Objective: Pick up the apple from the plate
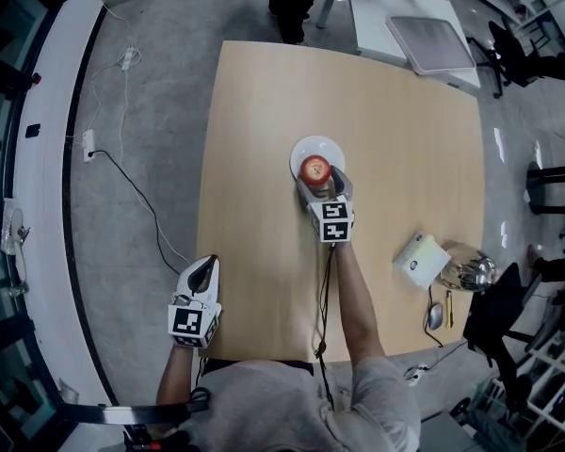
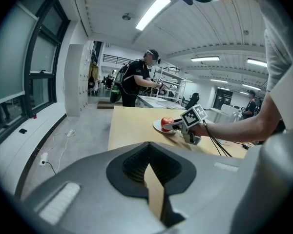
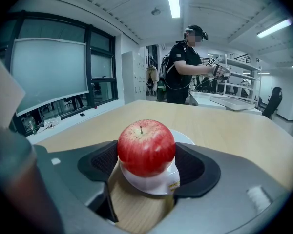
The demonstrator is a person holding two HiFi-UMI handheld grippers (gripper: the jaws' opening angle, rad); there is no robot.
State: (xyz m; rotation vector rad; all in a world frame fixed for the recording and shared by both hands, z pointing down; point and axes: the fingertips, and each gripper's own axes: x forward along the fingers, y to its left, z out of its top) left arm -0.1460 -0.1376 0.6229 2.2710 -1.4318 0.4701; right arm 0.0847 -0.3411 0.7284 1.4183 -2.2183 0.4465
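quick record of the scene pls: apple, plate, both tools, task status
apple: red, stem up, resting on the plate
plate: white, mid-table
right tool: jaws against both sides of the apple
left tool: shut, empty, at the near left edge of the table, away from the plate
status: apple gripped, not yet lifted

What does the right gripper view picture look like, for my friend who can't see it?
A red apple sits on a white plate, with the gripper's two dark fingers against its left and right sides. Behind is a wooden table and a person standing.
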